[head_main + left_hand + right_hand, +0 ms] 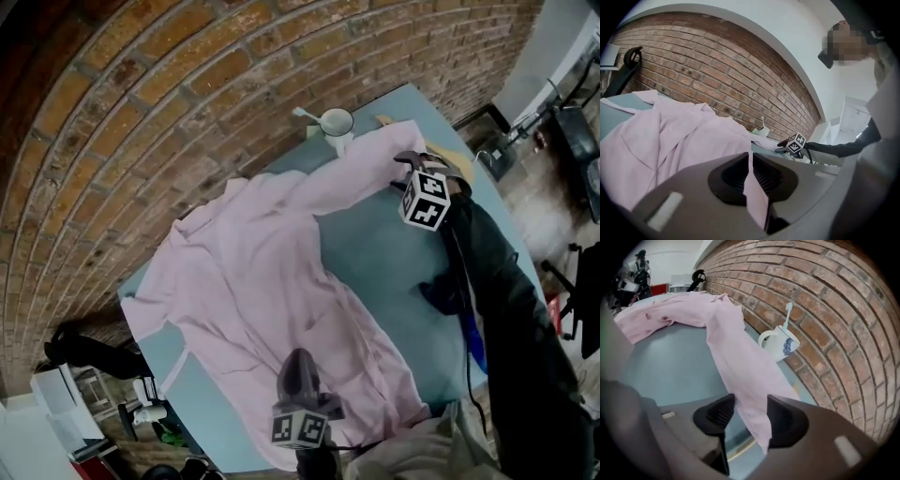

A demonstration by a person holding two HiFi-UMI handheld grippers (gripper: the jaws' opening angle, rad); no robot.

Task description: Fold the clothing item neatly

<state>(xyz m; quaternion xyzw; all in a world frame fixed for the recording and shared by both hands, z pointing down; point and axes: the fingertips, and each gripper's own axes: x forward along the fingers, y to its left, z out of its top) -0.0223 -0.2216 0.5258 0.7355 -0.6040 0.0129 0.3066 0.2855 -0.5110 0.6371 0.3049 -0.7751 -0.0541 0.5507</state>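
In the head view the pink shirt [253,281] lies spread open across the blue table [394,253], filling the middle and lower left of the frame, with its body rumpled. One long sleeve [361,169] stretches toward the upper right. A white mug [337,124] stands at the top of the table against the brick wall [141,112]. My left gripper [298,366] sits at the bottom centre, over the shirt's near edge. My right gripper [409,162] is at the upper right, at the end of the sleeve.

In the left gripper view my left gripper [751,173] is clenched on a thin fold of the pink shirt, which sticks up between the two pads. The rest of the shirt [670,140] is heaped across the left of the frame in front of the brick wall [717,70]. The right gripper's marker cube [797,143] shows small at the right of centre.

In the right gripper view my right gripper [746,416] is released, its jaws standing wide apart. The end of the sleeve [740,366] lies between them on the table without being pinched. The sleeve runs back up to the shirt at the upper left of the frame. The mug [780,343] has a blue pattern and holds a white spoon [787,312]; it stands just beside the sleeve, at the foot of the brick wall [825,301]. Bare blue table [665,362] fills the left.
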